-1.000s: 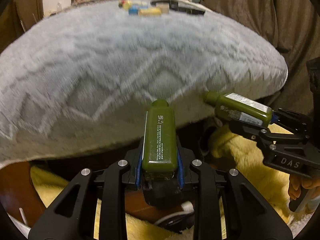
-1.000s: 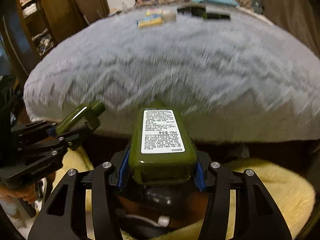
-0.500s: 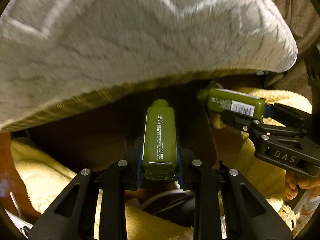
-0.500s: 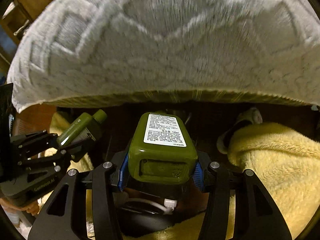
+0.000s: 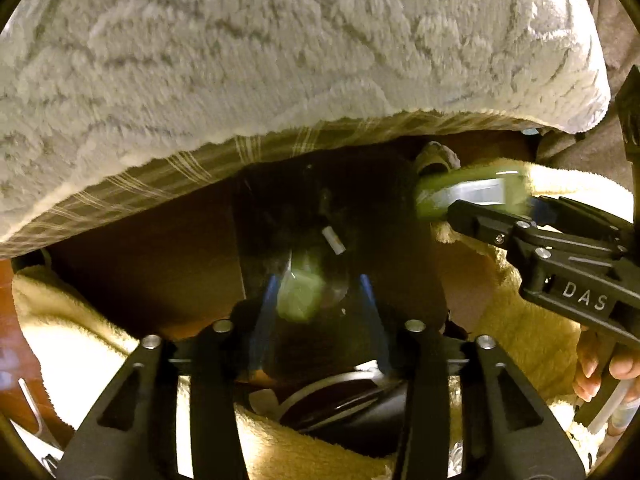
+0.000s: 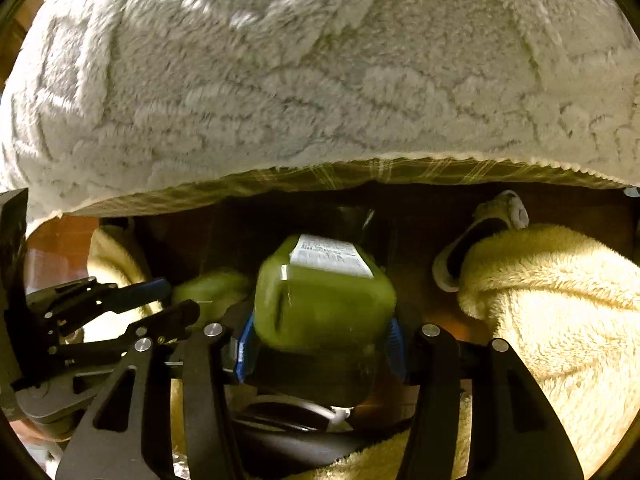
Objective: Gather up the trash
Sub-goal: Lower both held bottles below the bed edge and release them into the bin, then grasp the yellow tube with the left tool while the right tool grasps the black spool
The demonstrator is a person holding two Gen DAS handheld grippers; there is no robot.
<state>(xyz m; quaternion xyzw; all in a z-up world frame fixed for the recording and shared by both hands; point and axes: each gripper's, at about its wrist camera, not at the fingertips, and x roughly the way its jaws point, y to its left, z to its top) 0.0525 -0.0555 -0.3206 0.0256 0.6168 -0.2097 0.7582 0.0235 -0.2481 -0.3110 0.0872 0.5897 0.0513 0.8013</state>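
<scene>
- The left tool (image 5: 316, 300) has just let go: its blue pads now stand spread, where half a second ago they pinched a green bottle.
- That green bottle (image 5: 300, 296) shows as a blurred smear between the spread pads, at 6 o'clock in the left wrist view. It seems to be dropping into the dark bin (image 5: 340, 208) below; I cannot tell if it has landed.
- The right tool (image 6: 320, 340) is still pressed together on the second green bottle (image 6: 324, 296), label up, though blur suggests it is moving.
- In the left wrist view that second bottle sits at 3 o'clock, near the bin's edge.
- Both views have tipped downward since a second ago: the grey bedspread (image 5: 280, 60) now fills 12 o'clock, and the bed top is out of sight.
- A yellow fleece (image 6: 560, 320) lies at 4 o'clock in the right wrist view, beside the bin.
- My reading: one piece of trash is delivered, and the right bottle's release comes next.
</scene>
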